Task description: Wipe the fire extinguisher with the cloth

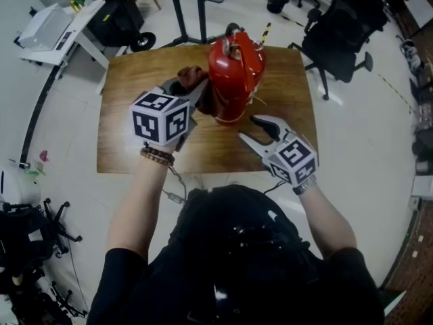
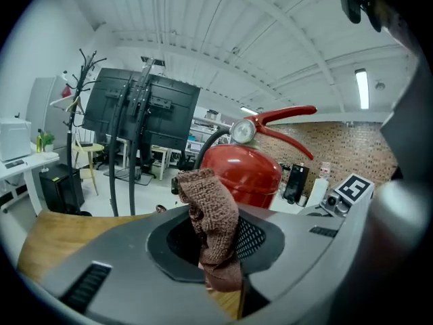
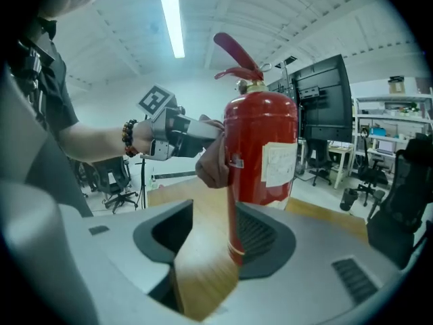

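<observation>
- The wooden surface (image 1: pixel 135 141) carries everything. It looks flat and firm, though its smooth top would probably let a pushed base slide.
- The fire extinguisher (image 1: pixel 233 73) stands upright in the far middle of the surface, with its lever and black hose at the top.
  - I judge it heavy and rigid, a metal cylinder with glossy red paint that a claw's pads would slip on.
  - A firm push high on the body could rock it on its round base.
  - The safest hold looks to be low on the body or at the neck under the valve, away from the lever and the pin.
- The right claw (image 1: pixel 252 131) hangs near the right side of the extinguisher's foot. Its jaws are spread and nothing is between them, so it is free to brace the cylinder.
- The left claw (image 2: pixel 218 249) sits to the left of the cylinder with its jaws pinched on the cloth.
- The brown cloth (image 2: pixel 206 208) stands bunched out of that grip and appears to touch the extinguisher's left flank.
  - It reads as light, limp and nubbly, so it should mould round the curve and drag a little on the paint.
  - It is best held by a thick fold, as it is here, so that it does not pull free.
</observation>
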### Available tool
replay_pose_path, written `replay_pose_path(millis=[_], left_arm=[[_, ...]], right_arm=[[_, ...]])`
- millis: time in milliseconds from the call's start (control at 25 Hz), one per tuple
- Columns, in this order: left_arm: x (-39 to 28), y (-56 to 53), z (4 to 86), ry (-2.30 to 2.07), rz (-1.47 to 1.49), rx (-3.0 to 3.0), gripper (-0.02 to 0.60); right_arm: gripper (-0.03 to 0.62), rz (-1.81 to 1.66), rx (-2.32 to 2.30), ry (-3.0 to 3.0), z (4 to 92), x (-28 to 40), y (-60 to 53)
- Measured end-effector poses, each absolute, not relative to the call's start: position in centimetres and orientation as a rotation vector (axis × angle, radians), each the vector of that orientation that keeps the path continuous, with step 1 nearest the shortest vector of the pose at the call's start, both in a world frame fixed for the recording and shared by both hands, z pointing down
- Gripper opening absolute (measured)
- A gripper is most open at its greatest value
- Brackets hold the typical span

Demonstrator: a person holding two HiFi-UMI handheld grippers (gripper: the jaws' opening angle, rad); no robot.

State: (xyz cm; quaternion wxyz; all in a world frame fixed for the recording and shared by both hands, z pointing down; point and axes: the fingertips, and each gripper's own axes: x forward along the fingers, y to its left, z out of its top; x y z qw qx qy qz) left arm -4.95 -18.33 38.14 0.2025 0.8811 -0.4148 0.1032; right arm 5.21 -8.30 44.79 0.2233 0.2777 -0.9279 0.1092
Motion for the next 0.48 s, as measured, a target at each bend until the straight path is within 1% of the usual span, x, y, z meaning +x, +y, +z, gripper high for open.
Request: replay_pose_path(millis=[480], left_arm=[[-4.9, -19.1, 47.1, -1.066, 0.478, 2.435, 0.066]], right_arm=[[0.232, 0.37, 0.874, -2.471, 46.7, 4.4, -8.6]])
